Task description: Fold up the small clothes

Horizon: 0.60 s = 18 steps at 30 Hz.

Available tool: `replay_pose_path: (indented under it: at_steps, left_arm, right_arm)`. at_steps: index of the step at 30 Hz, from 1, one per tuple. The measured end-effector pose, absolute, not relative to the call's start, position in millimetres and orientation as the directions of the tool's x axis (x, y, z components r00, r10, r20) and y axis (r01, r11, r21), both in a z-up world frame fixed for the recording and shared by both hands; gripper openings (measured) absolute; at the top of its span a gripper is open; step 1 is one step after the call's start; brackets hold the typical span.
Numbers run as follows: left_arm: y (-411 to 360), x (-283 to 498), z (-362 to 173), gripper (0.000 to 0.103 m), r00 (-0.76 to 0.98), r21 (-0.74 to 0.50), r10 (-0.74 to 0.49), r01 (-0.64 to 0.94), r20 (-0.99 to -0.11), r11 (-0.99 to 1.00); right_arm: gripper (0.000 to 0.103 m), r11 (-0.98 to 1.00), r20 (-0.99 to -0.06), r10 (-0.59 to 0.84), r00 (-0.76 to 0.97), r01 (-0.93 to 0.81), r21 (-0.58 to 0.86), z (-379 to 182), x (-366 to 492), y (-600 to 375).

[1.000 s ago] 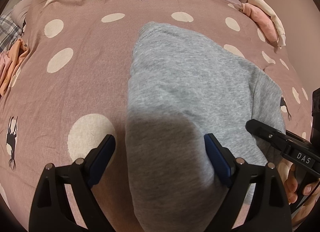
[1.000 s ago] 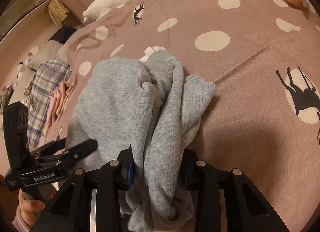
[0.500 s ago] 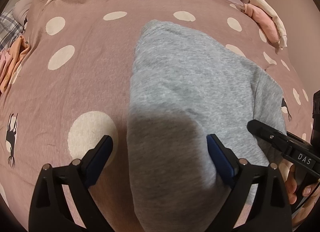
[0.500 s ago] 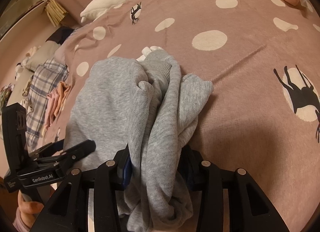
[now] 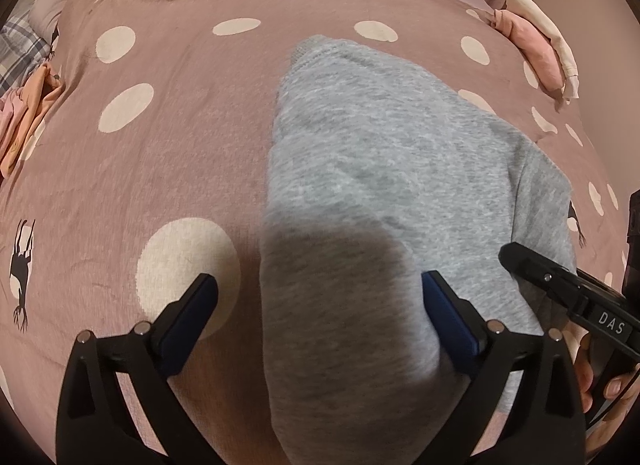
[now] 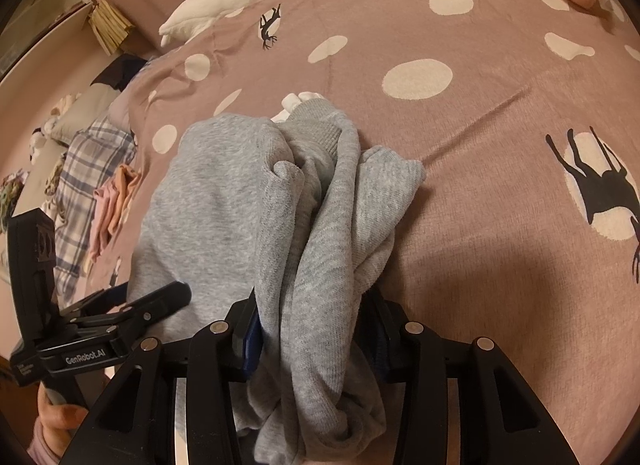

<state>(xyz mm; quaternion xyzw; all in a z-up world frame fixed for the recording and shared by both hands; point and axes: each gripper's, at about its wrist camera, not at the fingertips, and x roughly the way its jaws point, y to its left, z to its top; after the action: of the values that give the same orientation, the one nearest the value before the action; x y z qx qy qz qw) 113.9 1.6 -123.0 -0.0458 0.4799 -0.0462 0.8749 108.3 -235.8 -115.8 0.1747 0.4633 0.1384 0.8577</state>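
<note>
The grey sweatshirt [image 5: 384, 193] lies on the bed [image 5: 168, 137], over its pink polka-dot cover, with one bunched edge raised. The right claw [image 6: 316, 341] is clenched on that bunched grey fabric, which hangs in folds between its blue pads. The left claw [image 5: 320, 305] is released, its fingers [image 5: 188, 317] spread wide to either side of the garment's near end.
</note>
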Motion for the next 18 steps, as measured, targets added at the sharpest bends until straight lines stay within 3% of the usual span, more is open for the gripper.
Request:
replay_pose_path:
  at_steps: [18]
  left_arm:
    - [1.1,114.8,-124.1,0.103,0.530,-0.133,-0.126,0.025,-0.839,0.991]
  right_arm:
    - [0.047,0.913,-0.758,0.376,0.533,-0.075,0.400,-114.2,109.8,-233.6]
